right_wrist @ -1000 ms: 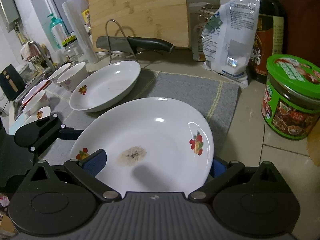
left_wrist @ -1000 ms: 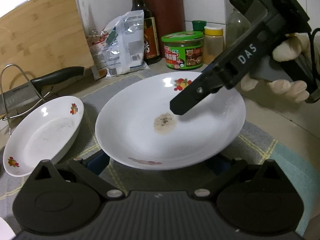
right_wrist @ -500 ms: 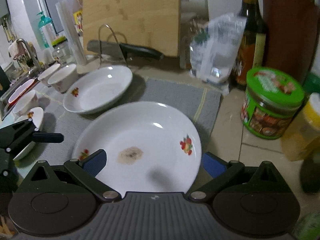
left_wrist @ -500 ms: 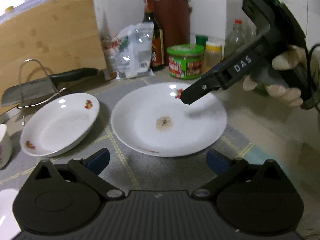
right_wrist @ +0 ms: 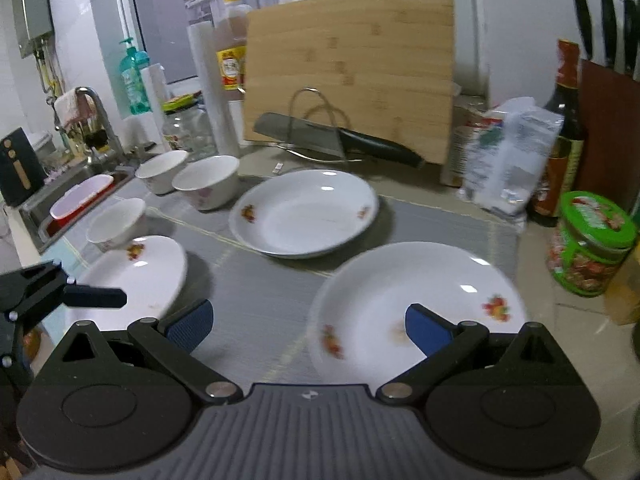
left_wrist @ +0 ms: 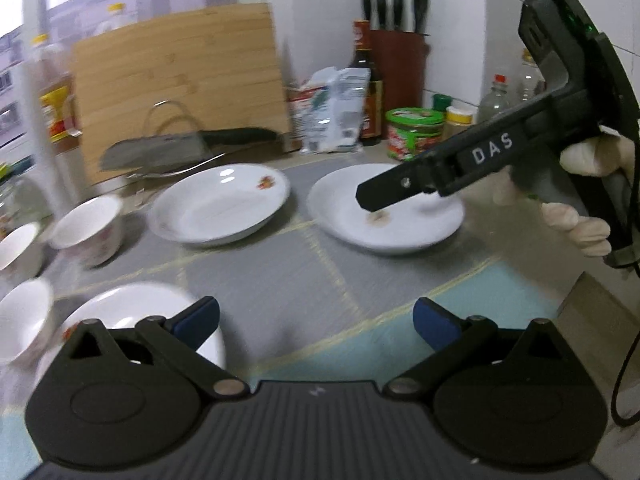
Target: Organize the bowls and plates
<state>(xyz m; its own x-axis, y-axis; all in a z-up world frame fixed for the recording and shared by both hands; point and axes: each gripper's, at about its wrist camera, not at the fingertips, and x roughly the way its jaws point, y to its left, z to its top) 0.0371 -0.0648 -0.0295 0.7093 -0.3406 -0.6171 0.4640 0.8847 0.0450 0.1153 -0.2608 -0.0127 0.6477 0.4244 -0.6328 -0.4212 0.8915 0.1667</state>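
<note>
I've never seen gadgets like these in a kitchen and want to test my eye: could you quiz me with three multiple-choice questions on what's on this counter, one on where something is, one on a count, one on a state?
1. Where does the knife lie?
A. in the sink
B. on a wire rack before the cutting board
C. on a plate

2. How many plates are on the mat?
A. one
B. three
C. five

3. The stained plate is:
A. held by the right gripper
B. stacked on another plate
C. lying free on the mat

Answers: 1 B, the blade rests across the rack. 2 B, three show in the right view. 3 C, the open fingers grip nothing.
</note>
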